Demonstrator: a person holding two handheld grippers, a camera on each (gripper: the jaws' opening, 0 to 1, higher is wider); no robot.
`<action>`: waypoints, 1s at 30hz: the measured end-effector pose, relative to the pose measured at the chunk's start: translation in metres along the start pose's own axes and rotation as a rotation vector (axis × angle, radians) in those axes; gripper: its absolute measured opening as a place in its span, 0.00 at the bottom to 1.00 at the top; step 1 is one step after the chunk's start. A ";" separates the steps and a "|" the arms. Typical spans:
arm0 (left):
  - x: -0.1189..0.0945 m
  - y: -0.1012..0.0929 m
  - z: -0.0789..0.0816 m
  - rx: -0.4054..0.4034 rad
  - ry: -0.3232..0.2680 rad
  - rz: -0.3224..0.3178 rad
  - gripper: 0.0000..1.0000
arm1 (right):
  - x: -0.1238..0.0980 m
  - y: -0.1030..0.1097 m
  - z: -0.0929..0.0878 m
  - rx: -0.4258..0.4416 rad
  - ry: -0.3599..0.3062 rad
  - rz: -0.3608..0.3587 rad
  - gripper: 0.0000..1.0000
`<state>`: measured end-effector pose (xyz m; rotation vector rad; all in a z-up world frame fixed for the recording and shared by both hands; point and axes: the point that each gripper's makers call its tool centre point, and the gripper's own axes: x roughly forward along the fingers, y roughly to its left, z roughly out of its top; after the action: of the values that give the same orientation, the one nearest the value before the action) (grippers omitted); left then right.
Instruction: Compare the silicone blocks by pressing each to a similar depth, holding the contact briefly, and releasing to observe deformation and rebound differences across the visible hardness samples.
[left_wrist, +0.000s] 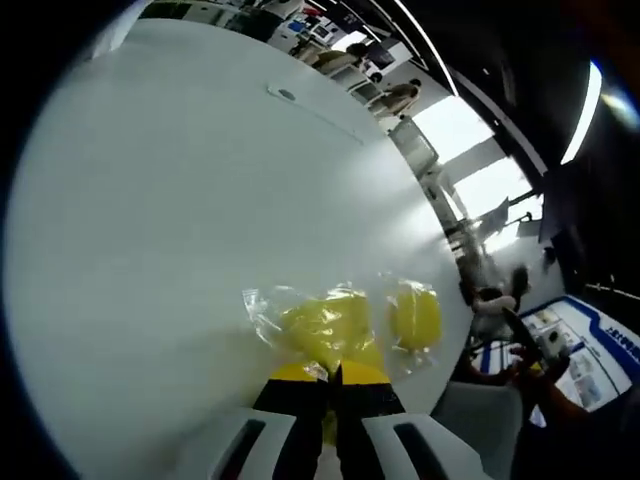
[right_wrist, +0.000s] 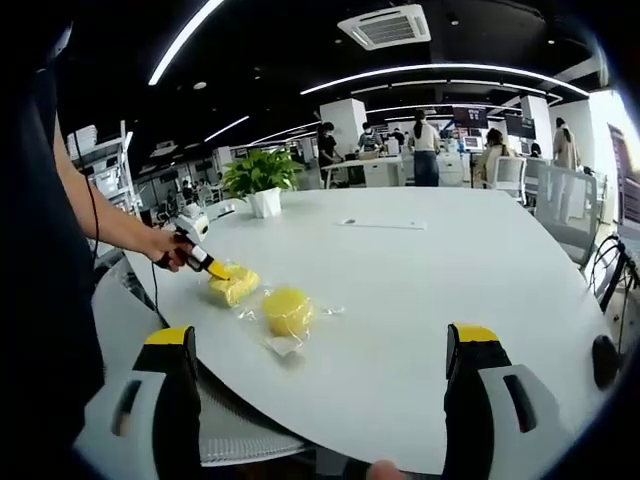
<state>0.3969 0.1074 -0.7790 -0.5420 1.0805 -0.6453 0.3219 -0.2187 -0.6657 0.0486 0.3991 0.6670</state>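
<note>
Silicone blocks, two yellow samples in clear bags on the white table; left gripper pressing the nearer-to-edge one.

Left gripper, jaws drawn together to a narrow tip, bears on the bagged block; the second block lies just beside it, untouched. Right gripper hangs back off the table edge, jaws wide, holding nothing. Judgement: press straight down on the block's centre, not the loose film, so the bag does not slide; hold, lift cleanly, then match the same depth on the round sample.
</note>
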 end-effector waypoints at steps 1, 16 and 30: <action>0.001 0.001 0.000 -0.005 0.001 0.002 0.00 | 0.000 0.000 -0.001 0.001 0.003 -0.001 0.97; 0.005 0.011 -0.002 0.137 0.036 0.059 0.02 | 0.004 0.000 -0.002 0.022 0.009 -0.017 0.97; 0.007 0.026 0.003 0.090 0.014 0.057 0.05 | 0.005 -0.002 -0.001 0.055 -0.002 -0.021 0.97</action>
<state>0.4069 0.1210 -0.7999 -0.4284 1.0712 -0.6454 0.3258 -0.2172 -0.6683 0.0973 0.4160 0.6352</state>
